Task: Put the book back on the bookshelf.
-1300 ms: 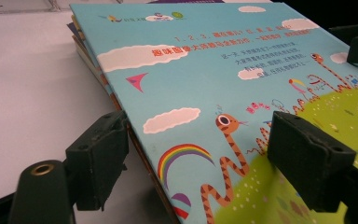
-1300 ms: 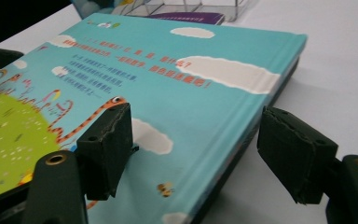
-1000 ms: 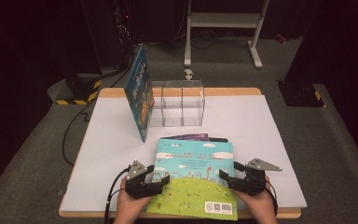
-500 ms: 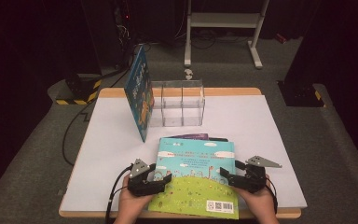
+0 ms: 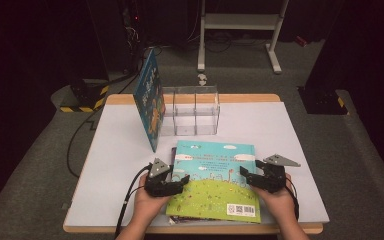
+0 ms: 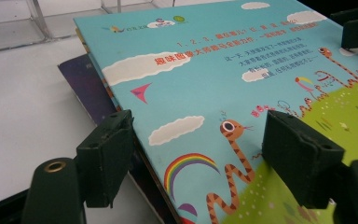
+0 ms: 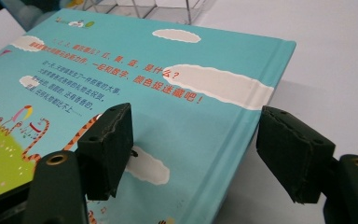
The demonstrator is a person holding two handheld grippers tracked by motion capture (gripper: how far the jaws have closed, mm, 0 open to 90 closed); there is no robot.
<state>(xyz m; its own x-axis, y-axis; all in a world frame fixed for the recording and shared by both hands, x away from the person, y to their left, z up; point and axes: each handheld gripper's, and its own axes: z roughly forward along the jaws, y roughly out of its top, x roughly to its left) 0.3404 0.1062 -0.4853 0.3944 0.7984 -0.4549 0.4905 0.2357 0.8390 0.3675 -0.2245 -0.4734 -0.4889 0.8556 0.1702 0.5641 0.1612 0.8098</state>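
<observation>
Between the two tongs: picture book (image 5: 215, 180), top of a short stack, flat on the table (image 5: 110, 165), long axis running away toward the clear box (image 5: 190, 111). Left gripper (image 5: 182, 180) astride its left edge, right gripper (image 5: 244, 173) astride the spine edge, equally near. Jaws just narrowed, pads not yet pressing. Both hands shifted slightly since earlier.

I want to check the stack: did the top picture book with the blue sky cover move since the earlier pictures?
Cannot tell. The top picture book lies at about the same distance from the clear plastic box as before; any shift is too slight to judge.
</observation>
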